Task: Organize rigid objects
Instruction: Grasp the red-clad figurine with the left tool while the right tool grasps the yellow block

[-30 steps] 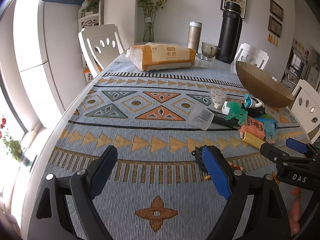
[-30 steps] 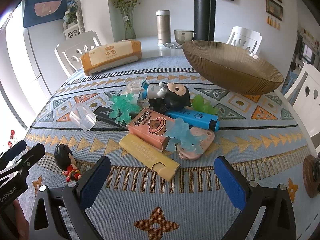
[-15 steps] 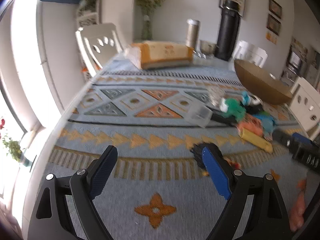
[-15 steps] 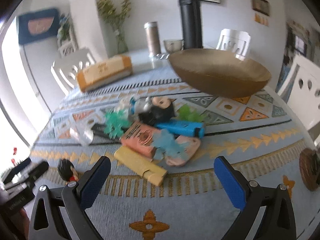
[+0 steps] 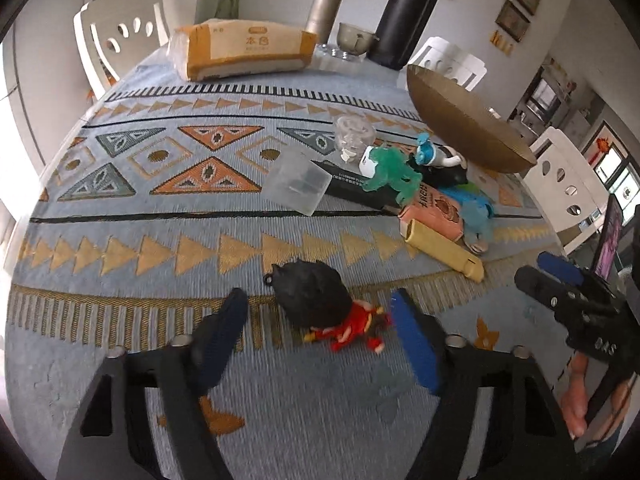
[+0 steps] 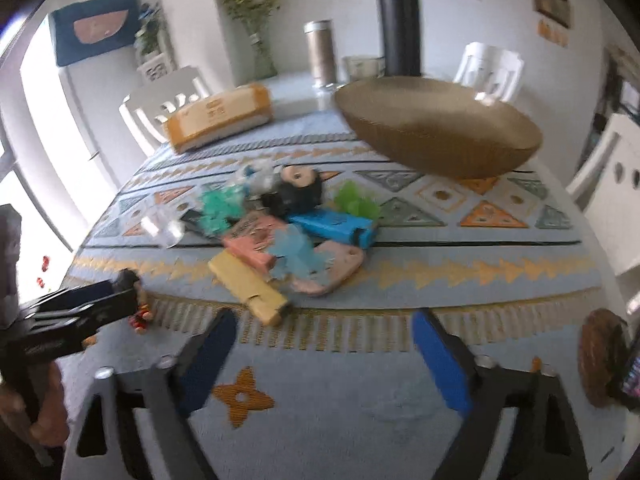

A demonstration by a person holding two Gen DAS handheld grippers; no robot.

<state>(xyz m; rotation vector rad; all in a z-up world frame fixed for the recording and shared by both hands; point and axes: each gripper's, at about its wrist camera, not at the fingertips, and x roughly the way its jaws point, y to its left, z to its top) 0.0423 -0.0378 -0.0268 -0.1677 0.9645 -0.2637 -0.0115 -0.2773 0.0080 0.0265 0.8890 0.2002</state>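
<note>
A small figurine with black hair and red clothes lies on the patterned tablecloth. My left gripper is open, its blue pads on either side of the figurine and not touching it. A pile of small rigid objects sits beyond: a yellow case, a pink box, a green toy, a clear plastic box. A wide brown bowl stands behind the pile. My right gripper is open and empty, in front of the pile.
A tissue pack, a steel flask, a black thermos and a small cup stand at the table's far end. White chairs surround the table. A woven coaster lies at the right edge.
My left gripper has moved right and forward, so the figurine now lies between its pads. My right gripper has drifted back and tilted a little; both views are blurred by motion.
</note>
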